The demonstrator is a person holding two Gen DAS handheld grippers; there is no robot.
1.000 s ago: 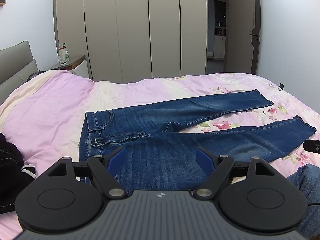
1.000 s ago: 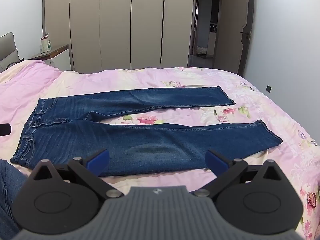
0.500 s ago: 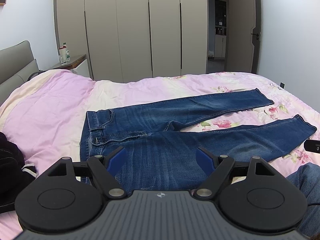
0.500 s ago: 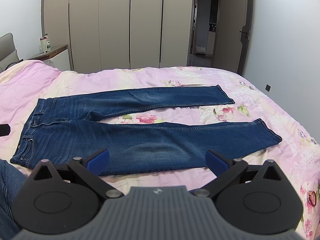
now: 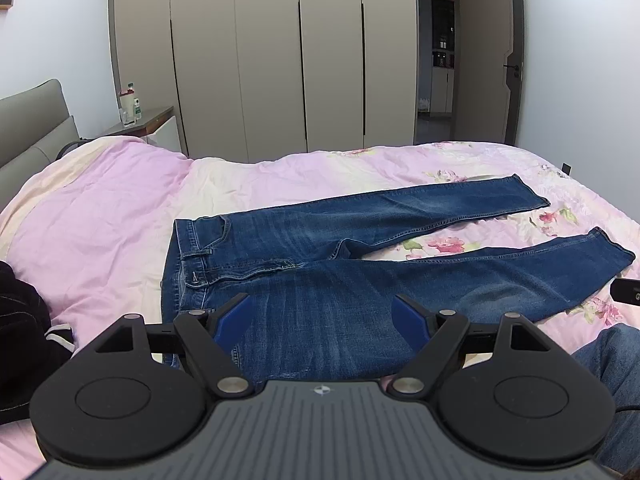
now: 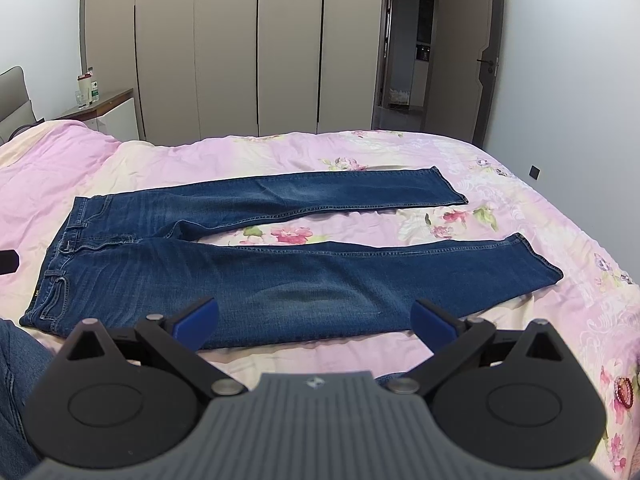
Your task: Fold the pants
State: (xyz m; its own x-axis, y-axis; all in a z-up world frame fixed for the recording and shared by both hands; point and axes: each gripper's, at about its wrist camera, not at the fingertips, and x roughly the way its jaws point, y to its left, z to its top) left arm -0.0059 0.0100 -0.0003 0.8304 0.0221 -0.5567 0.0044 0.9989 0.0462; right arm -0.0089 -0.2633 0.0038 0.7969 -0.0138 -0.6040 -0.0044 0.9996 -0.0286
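A bedroom: a bed with a pink floral duvet point(image 6: 520, 208) fills the foreground, a beige wardrobe point(image 6: 256, 48) behind it beside an open door point(image 6: 486, 56). The jeans point(image 6: 256, 272) lie flat on the duvet, legs parted, waistband toward the nightstand point(image 6: 104, 112). A black garment point(image 5: 24, 340) lies beside the waistband. The left gripper point(image 5: 322, 320) and right gripper point(image 6: 314, 322) hover near the jeans, jaws wide, holding nothing.

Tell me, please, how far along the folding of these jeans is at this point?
Done: the jeans lie spread flat on the pink bedspread, legs apart in a V, waistband to the left. In hand: nothing; the left tool and right tool are both open and hover above the near leg without touching it. Left: every fold, likely starting with laying one leg over the other.
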